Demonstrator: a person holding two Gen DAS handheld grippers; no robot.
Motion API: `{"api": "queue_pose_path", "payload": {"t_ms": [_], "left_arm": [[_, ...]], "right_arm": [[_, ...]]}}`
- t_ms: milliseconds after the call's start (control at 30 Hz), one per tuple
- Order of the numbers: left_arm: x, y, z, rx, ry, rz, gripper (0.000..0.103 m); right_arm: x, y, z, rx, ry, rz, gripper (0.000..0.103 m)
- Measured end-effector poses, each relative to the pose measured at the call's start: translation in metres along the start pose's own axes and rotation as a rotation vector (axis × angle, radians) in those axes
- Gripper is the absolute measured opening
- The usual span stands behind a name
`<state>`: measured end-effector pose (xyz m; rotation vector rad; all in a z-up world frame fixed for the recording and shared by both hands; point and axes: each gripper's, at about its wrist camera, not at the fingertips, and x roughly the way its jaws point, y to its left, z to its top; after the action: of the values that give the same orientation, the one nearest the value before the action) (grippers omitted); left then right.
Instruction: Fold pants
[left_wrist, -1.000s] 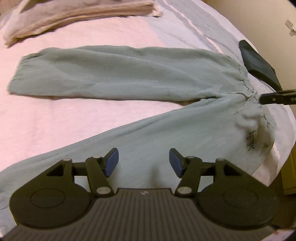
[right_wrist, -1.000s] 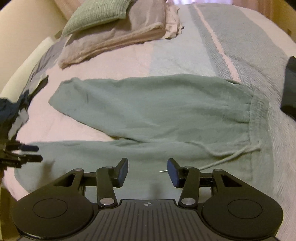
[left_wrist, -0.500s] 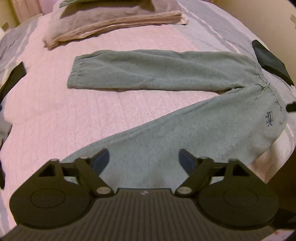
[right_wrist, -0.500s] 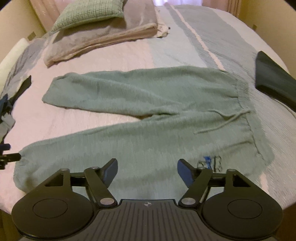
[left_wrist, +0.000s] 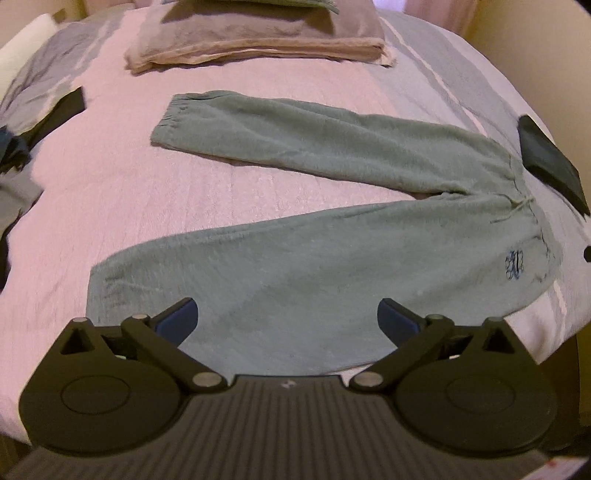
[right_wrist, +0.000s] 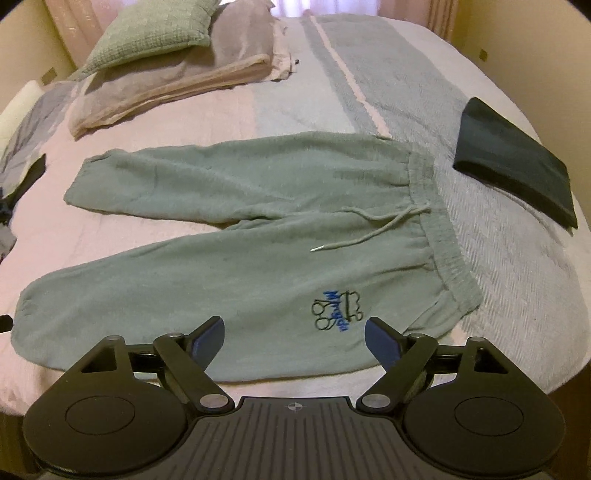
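Sage-green sweatpants (left_wrist: 332, 251) (right_wrist: 258, 258) lie flat on the bed with the two legs spread in a V, cuffs to the left and the waistband with its drawstring (right_wrist: 373, 225) to the right. A blue embroidered logo (right_wrist: 338, 308) marks the near leg by the waist. My left gripper (left_wrist: 287, 319) hovers open above the near leg's lower half, holding nothing. Over the near edge of the pants by the logo, my right gripper (right_wrist: 294, 338) is open too and empty.
A folded dark garment (right_wrist: 513, 166) (left_wrist: 546, 158) lies right of the waistband. Stacked pillows and a folded blanket (right_wrist: 173, 70) (left_wrist: 258, 40) sit at the bed's far end. Dark clothing (left_wrist: 55, 118) lies at the left edge. The bed's near edge runs just below the pants.
Both grippers have pulled back and risen from the pants, so the whole garment shows. Their jaws have spread wider. The pants have not moved.
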<state>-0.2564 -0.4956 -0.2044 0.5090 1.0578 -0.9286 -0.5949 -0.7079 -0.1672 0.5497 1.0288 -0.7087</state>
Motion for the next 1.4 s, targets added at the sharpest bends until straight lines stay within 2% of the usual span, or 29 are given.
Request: {"api": "queue_pose_path", "payload": {"t_ms": [200, 367, 700, 967, 1400], "left_arm": [[-0.023, -0.028, -0.015, -0.066, -0.019, 0.041, 0.102], [-0.038, -0.038, -0.019, -0.038, -0.015, 0.049, 0.102], [-0.047, -0.029, -0.025, 0.003, -0.012, 0.033, 0.102], [-0.041, -0.016, -0.04, -0.027, 0.028, 0.033, 0.102], [-0.042, -0.014, -0.041, -0.025, 0.048, 0.04, 0.102]], "right_arm": [[-0.012, -0.023, 0.002, -0.06, -0.007, 0.049, 0.081], [-0.024, -0.026, 0.0, -0.031, -0.025, 0.067, 0.081], [-0.027, 0.002, -0.01, -0.034, 0.002, 0.061, 0.081], [-0.027, 0.014, -0.017, -0.055, 0.033, 0.033, 0.081], [-0.016, 0.037, -0.021, -0.088, 0.063, 0.059, 0.081]]}}
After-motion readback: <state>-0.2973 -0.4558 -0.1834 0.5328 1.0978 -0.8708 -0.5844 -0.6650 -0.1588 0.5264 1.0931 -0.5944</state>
